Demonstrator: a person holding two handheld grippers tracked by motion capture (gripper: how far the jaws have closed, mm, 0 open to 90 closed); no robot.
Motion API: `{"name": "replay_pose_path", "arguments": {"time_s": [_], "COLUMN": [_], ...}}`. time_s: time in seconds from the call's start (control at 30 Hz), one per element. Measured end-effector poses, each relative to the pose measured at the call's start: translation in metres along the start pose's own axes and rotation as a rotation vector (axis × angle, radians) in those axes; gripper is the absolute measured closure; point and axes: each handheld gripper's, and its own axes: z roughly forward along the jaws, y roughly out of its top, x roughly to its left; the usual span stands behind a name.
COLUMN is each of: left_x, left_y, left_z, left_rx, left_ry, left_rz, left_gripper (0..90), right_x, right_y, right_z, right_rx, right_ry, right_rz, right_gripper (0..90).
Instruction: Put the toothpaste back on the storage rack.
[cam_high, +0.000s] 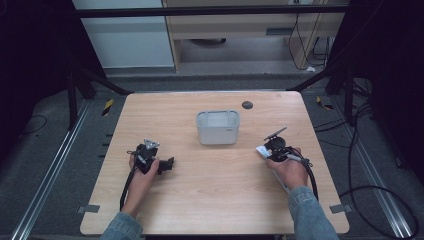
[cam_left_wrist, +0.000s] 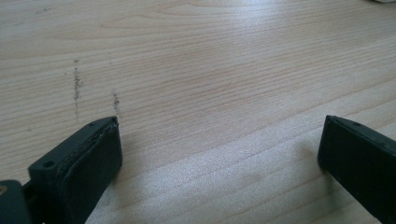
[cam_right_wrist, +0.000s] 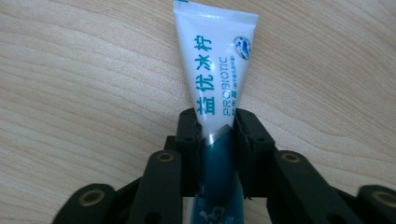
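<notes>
The right gripper (cam_right_wrist: 217, 126) clamps a white-and-teal toothpaste tube (cam_right_wrist: 215, 70) across its lower body, the two black jaws pressed flat against either side while the tube's crimped end points away over the wood grain. That mid-body hold looks chosen to keep the soft tube from swinging or slipping once it is lifted. In the high view the right gripper (cam_high: 267, 150) sits at the right of the table (cam_high: 215, 210), with the pale end of the tube (cam_high: 261, 150) poking out toward the centre, low over the surface.

A grey open-topped bin (cam_high: 218, 127) stands in the middle of the far half of the table, left of the tube and slightly farther from the person; it appears to be the likely destination, set within easy reach of both hands.

The left gripper (cam_high: 167, 164) rests at the left, near side, well apart from the bin. Its jaws stand spread wide with nothing but bare wood between them (cam_left_wrist: 219, 154), idle while the other hand works. A small dark round fitting (cam_high: 247, 105) sits near the far edge.
</notes>
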Motion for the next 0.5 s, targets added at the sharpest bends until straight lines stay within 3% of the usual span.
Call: {"name": "replay_pose_path", "arguments": {"time_s": [0.2,0.5], "left_x": [0.0,0.0], "left_y": [0.0,0.0], "left_z": [0.0,0.0], "left_rx": [0.0,-0.001], "left_ry": [0.0,0.0], "left_rz": [0.0,-0.001], "left_gripper": [0.0,0.0], "right_x": [0.0,-0.003], "right_y": [-0.002,0.004], "right_z": [-0.005,-0.027], "right_rx": [-0.006,-0.072], "right_ry": [0.043,0.036], "right_rz": [-0.011,0.011], "right_gripper": [78.5,79.0]}}
